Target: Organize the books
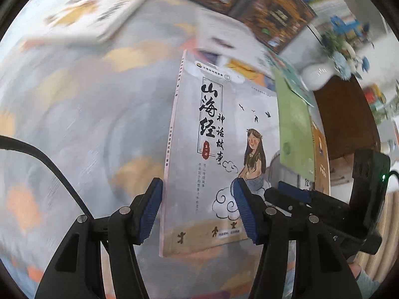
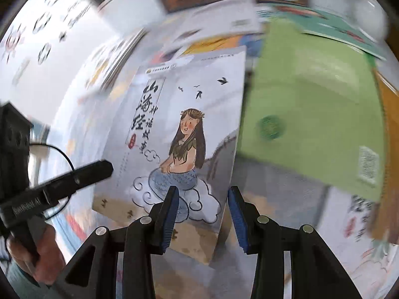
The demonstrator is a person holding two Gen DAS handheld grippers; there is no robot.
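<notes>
- My left gripper [image 1: 197, 209] had its blue pads [image 1: 149, 211] spread wide, one on each side of the grey book [image 1: 219, 149]; the left pad sat just beside the spine, the right one lay over the cover, and I could not tell whether either pressed on it.
- My right gripper [image 2: 203, 214] was spread too, its pads straddling the book's right edge [image 2: 232, 164] with a gap showing on each side.
- The grey book, with a long-haired girl on a cloud, ran lengthwise away from both grippers, title end far, spine to the left, cover facing up and tilted toward my right.
- Just right of it lay a green book [image 2: 311, 114], with a teal one [image 2: 349, 37] overlapping its far corner.
- Farther off, blurred, were two dark brown books [image 1: 271, 12] and a white one [image 1: 94, 10].
- I saw no box or shelf holding any of them; they lay on a pale patterned cloth [image 1: 74, 124].
</notes>
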